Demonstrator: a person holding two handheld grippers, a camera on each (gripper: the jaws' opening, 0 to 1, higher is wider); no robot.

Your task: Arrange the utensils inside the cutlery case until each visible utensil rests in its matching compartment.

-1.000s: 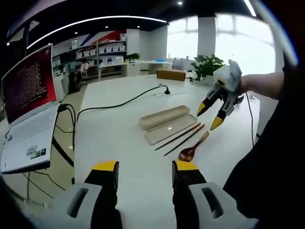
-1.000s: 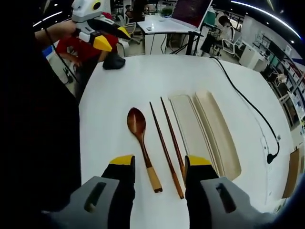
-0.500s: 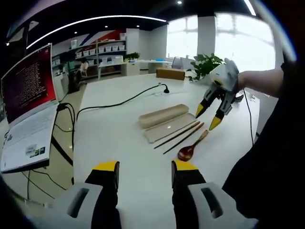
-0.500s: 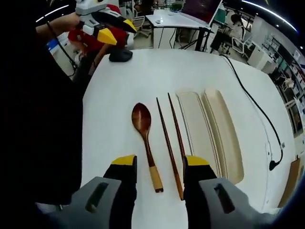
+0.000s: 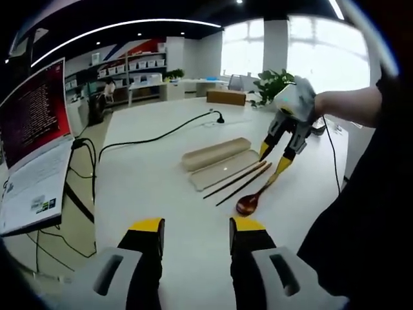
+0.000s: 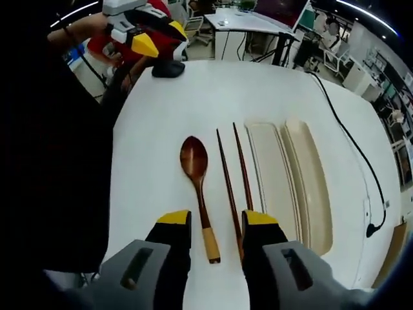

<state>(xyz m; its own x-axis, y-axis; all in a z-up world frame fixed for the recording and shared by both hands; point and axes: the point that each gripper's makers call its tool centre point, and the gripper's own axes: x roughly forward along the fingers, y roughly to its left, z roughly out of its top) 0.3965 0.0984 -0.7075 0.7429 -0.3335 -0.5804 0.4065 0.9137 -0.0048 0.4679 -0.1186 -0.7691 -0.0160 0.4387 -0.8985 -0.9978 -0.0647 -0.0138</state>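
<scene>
**Q:** Since the case is open, why do the utensils lie outside it?

**A:** None is stowed yet. The spoon (image 6: 196,182) and the two chopsticks (image 6: 233,183) lie side by side on the table (image 6: 155,129), parallel to the cutlery case (image 6: 274,177), with the chopsticks between spoon and case. The case's two long halves sit side by side, both empty. This layout probably lets each item shift sideways into a slot.

**Q:** How are the grippers set?

**A:** The right gripper (image 6: 213,223) hangs over the handle ends, jaws parted and holding nothing, one jaw beside the spoon handle, the other over the chopstick ends. Whether it touches them cannot be determined. The left gripper (image 5: 191,227) is held back, jaws apart and empty.

**Q:** Surface and room?

**A:** White table, a black cable (image 5: 151,139) crossing it. Open office: a laptop (image 5: 32,139), a plant (image 5: 270,82), shelving, bright windows.
</scene>
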